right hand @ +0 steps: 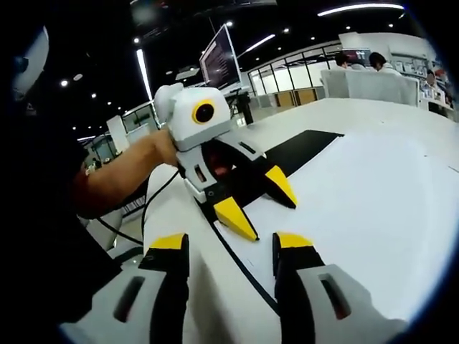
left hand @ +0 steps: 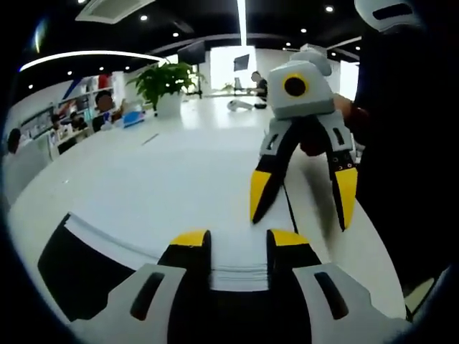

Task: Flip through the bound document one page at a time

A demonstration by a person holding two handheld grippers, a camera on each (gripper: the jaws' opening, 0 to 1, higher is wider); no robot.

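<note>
- I take the bound document [left hand: 179, 193] as my landmark: it lies flat and open on the white bench [left hand: 215, 115], its white pages facing up, a dark cover edge [left hand: 68, 269] showing at its near-left corner in the left gripper view.
- In that view the stacked page edges [left hand: 240, 276] sit between my left claw's [left hand: 239, 238] yellow-tipped jaws.
- Left claw: jaws spread, set at the near edge of the document; whether the tips touch the paper I cannot tell.
- Right claw [left hand: 303, 195] in the left gripper view: it comes in over the document's right side, jaws spread wide. One yellow tip is down at the page by a dark line [left hand: 290, 208] running along the document; the other tip hangs beyond that line.
- Right gripper view: my right claw [right hand: 231, 241] is spread over the document's white page [right hand: 358, 193], the dark line [right hand: 240, 261] passing between its jaws.
- Same view: the left claw [right hand: 262, 199] stands farther along the document, spread, tips pointing down at the page; a hand [right hand: 165, 147] grips it.
- A dark cover [right hand: 301, 147] shows at the document's far end.
- Beyond the document, on the bench, a potted plant [left hand: 166, 82]; seated people [left hand: 107, 107] farther off.
</note>
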